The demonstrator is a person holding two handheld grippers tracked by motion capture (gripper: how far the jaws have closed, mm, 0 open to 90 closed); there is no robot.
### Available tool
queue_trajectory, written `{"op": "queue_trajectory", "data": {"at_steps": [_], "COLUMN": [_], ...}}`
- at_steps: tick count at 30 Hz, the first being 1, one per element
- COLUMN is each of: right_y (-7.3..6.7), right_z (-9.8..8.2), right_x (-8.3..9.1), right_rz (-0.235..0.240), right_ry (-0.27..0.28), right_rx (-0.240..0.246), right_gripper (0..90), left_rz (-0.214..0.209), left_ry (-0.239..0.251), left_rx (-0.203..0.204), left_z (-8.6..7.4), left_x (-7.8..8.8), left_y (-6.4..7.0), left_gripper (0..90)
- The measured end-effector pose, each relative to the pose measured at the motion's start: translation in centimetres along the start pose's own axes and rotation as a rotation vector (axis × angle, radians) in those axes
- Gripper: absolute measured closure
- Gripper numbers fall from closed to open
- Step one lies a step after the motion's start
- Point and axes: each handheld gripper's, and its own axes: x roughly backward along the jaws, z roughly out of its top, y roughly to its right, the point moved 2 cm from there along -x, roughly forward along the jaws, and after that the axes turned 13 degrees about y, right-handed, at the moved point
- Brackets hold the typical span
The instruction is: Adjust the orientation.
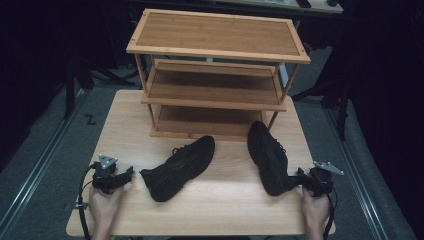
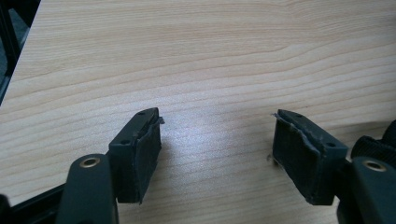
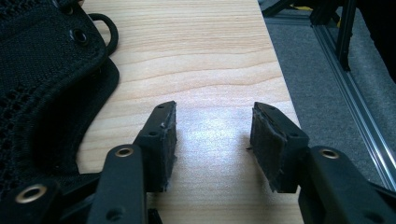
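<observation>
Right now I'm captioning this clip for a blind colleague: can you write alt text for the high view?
Two black shoes, the left shoe and the right shoe, lie on a light wooden table in front of a three-tier wooden shoe rack. A person's hands hold the left gripper and right gripper, both open, each close to a shoe's heel.

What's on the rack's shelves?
Nothing visible: the rack's top shelf is bare, and the visible parts of the middle and bottom shelves are too. Their back portions are covered by the shelf above.
</observation>
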Motion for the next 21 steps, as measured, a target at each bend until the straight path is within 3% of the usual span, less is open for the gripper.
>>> {"op": "queue_trajectory", "data": {"at_steps": [12,15,21], "right_y": [-0.1,-0.1,-0.1], "right_z": [0.0,0.0,0.0], "right_x": [0.0,0.0,0.0], "right_rz": [0.011,0.012,0.014], "right_ry": [-0.003,-0.004,-0.005], "right_rx": [0.006,0.004,0.005], "right_gripper": [47.5,46.7,45.9], "left_rz": [-0.053,-0.092,-0.149], "left_ry": [0.006,0.012,0.037], "left_rx": [0.044,0.078,0.093], "left_z": [0.2,0.4,0.7], "left_x": [-0.2,-0.4,-0.2], "left_y": [-0.4,-0.2,0.6], "left_gripper": [27.6,27.0,26.7]}}
